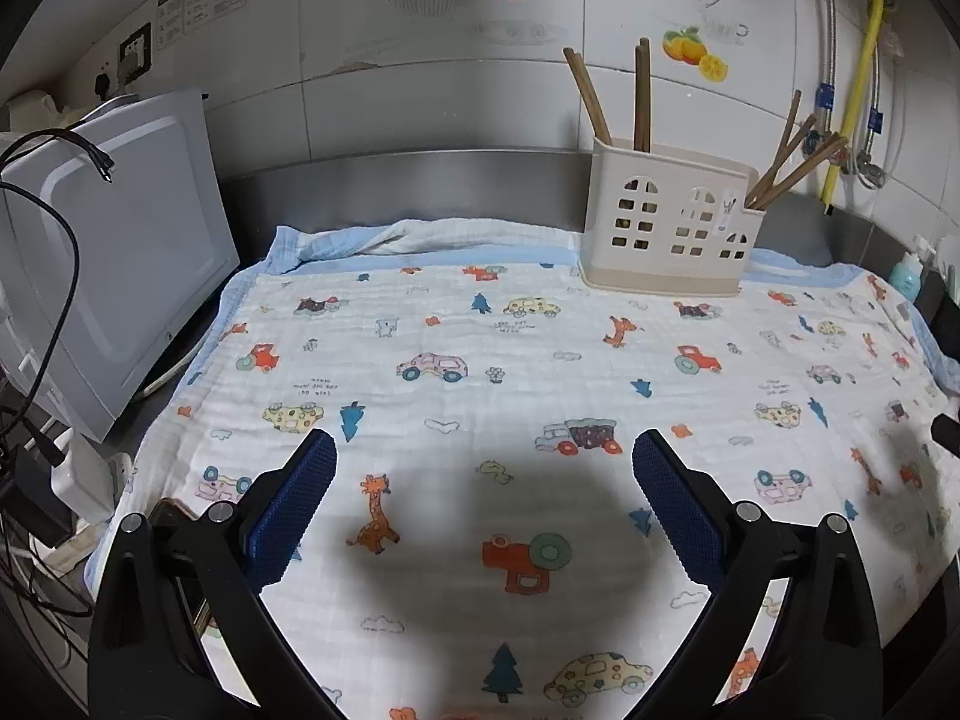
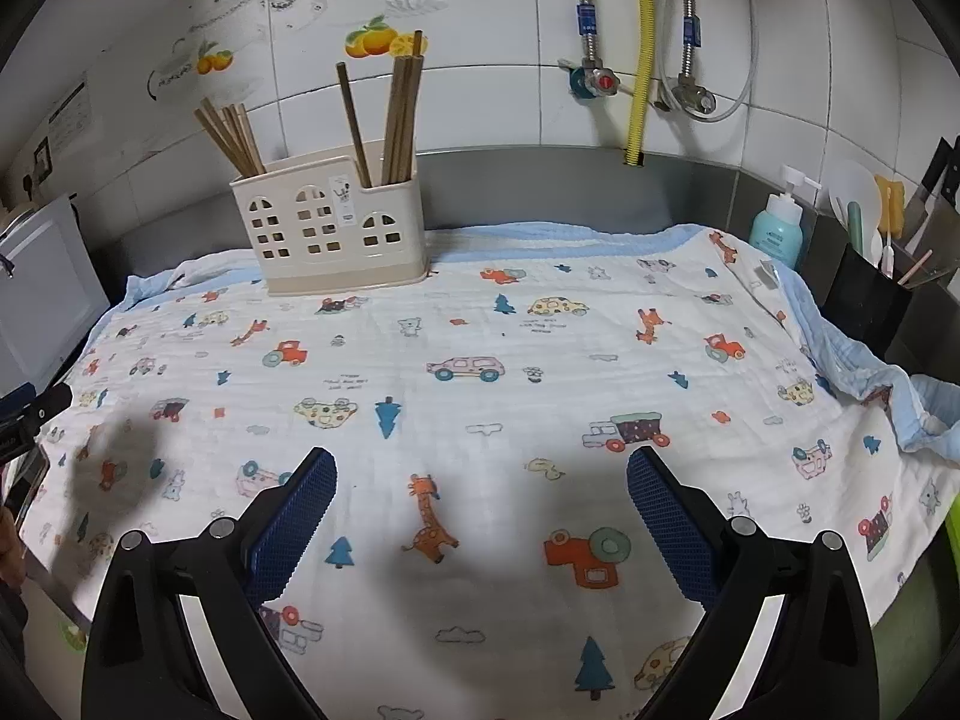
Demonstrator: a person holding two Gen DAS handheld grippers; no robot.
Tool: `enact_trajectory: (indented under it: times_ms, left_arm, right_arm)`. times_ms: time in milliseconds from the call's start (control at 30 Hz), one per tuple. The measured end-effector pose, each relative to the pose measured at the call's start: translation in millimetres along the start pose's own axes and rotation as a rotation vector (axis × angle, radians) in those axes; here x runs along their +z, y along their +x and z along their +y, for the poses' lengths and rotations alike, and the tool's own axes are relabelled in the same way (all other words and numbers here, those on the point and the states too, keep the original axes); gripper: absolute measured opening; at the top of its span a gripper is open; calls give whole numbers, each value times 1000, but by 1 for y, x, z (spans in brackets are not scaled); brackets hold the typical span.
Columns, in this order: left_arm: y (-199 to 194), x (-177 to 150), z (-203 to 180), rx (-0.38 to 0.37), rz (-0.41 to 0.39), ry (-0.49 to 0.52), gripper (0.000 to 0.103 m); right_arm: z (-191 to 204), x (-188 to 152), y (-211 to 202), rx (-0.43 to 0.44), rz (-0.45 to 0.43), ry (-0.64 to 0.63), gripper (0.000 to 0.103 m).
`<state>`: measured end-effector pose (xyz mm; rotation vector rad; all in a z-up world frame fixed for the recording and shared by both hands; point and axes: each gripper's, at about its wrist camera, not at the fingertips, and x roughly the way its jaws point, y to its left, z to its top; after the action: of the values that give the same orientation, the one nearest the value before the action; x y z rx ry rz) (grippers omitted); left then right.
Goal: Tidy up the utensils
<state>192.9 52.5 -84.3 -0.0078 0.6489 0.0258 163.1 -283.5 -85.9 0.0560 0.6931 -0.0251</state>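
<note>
Cloth (image 2: 480, 324): white, pale blue border, printed with orange giraffes, red tractors, yellow spotted cars, teal fir trees. Holder (image 2: 336, 228): cream, window-shaped cutouts. Chopsticks (image 2: 231, 141): brown wood. Left tongs (image 1: 483, 468) and right tongs (image 2: 480, 474): black arms, blue textured pads. Wall tiles (image 2: 480, 6): white, orange-fruit decals. Hose (image 2: 641, 48): yellow. Pump bottle (image 2: 776, 234): teal. Appliance (image 1: 120, 252): white.

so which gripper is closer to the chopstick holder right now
Hard to call; probably the right gripper. The chopstick holder sits far ahead to its left, and far ahead to the right of the left gripper.
</note>
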Motion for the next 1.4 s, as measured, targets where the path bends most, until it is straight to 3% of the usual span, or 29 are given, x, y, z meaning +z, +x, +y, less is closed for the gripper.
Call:
enact_trajectory:
  times_ms: [1400]
  left_arm:
    - [-36, 0, -17, -33, -81, 36, 98]
  right_arm:
    - [24, -5, -20, 55, -24, -6, 94]
